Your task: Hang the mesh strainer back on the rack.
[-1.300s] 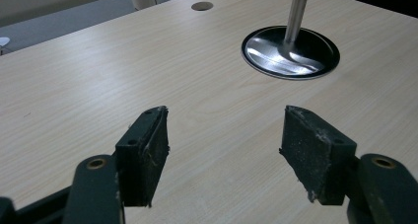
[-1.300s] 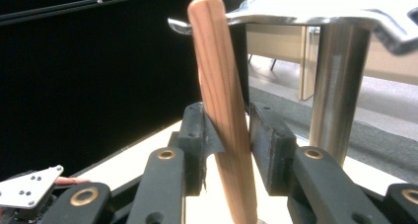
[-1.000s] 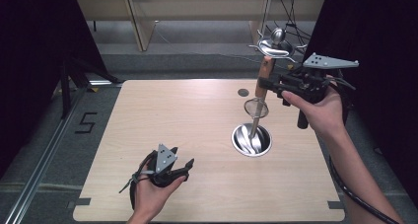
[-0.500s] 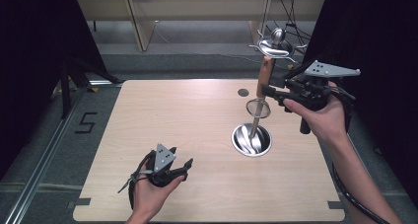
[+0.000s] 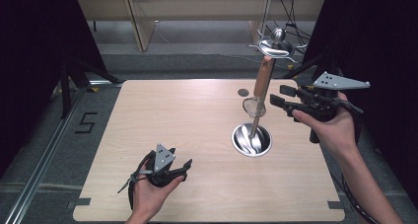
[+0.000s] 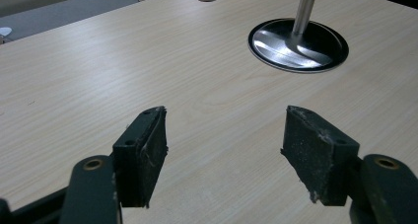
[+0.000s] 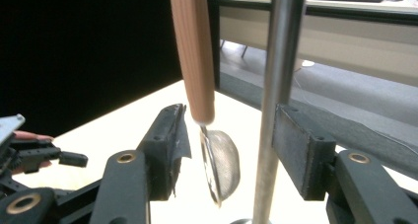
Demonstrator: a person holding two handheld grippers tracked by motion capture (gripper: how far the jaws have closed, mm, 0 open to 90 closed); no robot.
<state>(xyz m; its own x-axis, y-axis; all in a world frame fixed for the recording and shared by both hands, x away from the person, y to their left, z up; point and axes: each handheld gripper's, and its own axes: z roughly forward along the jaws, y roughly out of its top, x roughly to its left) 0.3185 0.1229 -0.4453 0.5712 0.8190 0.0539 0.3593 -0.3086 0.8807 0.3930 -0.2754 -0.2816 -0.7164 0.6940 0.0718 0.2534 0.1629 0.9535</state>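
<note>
A metal stand [image 5: 251,141] with a round base and a thin pole [image 5: 257,120] stands on the table's right half. From the hooks at its top [image 5: 275,46] hangs a strainer by its wooden handle [image 5: 262,79], with the mesh bowl [image 5: 254,107] low against the pole. My right gripper [image 5: 277,95] is just right of the handle. Its jaws have just been opening and stand open. In the right gripper view [image 7: 229,135] the handle [image 7: 194,51] and pole [image 7: 278,86] lie between the pads, untouched. My left gripper [image 5: 185,168] rests open near the front edge, empty [image 6: 224,135].
The wooden table [image 5: 162,115] has a small dark round hole [image 5: 243,92] behind the stand. Pale furniture [image 5: 143,21] and cables lie on the floor beyond the far edge. Dark curtains close both sides. The stand's shiny base [image 6: 298,39] lies ahead of my left gripper.
The right gripper's jaws opened off the strainer's wooden handle, and the hand drew back to the right and slightly down. The strainer stays hanging on the stand. The left hand has not moved.
</note>
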